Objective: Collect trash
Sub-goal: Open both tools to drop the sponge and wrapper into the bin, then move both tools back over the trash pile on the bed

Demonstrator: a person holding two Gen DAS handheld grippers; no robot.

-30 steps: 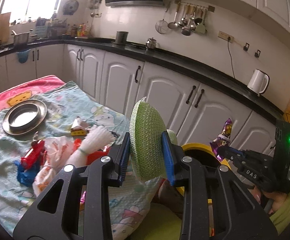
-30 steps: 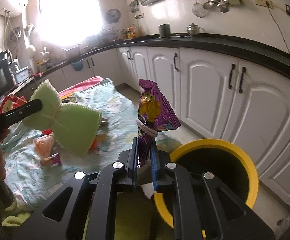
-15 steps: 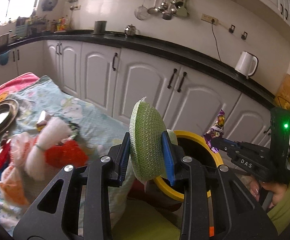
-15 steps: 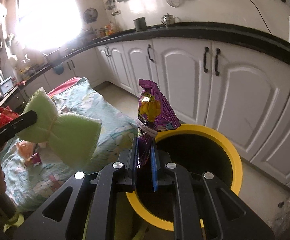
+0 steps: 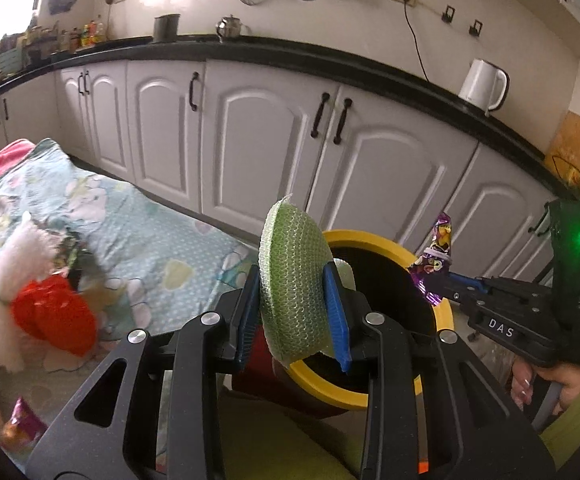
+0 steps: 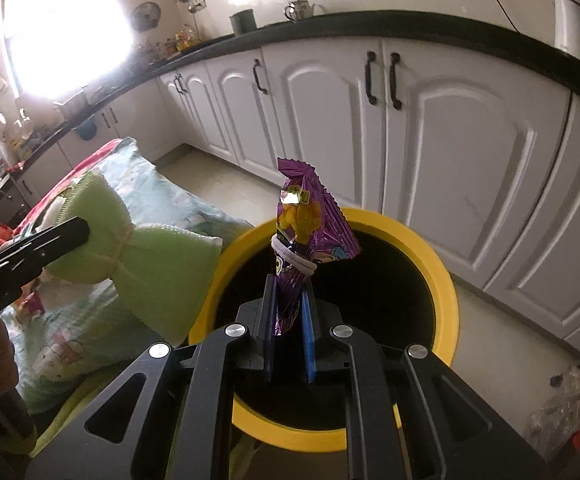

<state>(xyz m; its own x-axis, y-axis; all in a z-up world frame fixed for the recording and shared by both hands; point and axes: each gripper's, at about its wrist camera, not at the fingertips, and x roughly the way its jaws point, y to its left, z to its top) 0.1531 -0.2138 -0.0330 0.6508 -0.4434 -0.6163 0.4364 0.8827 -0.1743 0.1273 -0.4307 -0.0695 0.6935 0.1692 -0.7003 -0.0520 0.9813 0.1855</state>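
My left gripper [image 5: 292, 308] is shut on a green mesh scrubbing sponge [image 5: 294, 284], held upright beside the left rim of a yellow-rimmed black bin [image 5: 378, 240]. The sponge also shows in the right wrist view [image 6: 150, 264], left of the bin [image 6: 446, 280]. My right gripper [image 6: 288, 316] is shut on a purple snack wrapper [image 6: 310, 232] tied with a white band, held upright over the bin's mouth. The right gripper and wrapper [image 5: 438, 248] show in the left wrist view at the bin's right rim.
A table under a light-blue patterned cloth [image 5: 146, 240] lies left of the bin, with a red and white pile of trash [image 5: 46, 312] and a small wrapper [image 5: 22, 428]. White cabinets [image 5: 274, 152] run behind. A plastic bag [image 6: 570, 404] lies on the floor right of the bin.
Both grippers have moved right, away from the table and toward the bin. The wrapper now hangs over the bin's opening, and the sponge is at its left rim.
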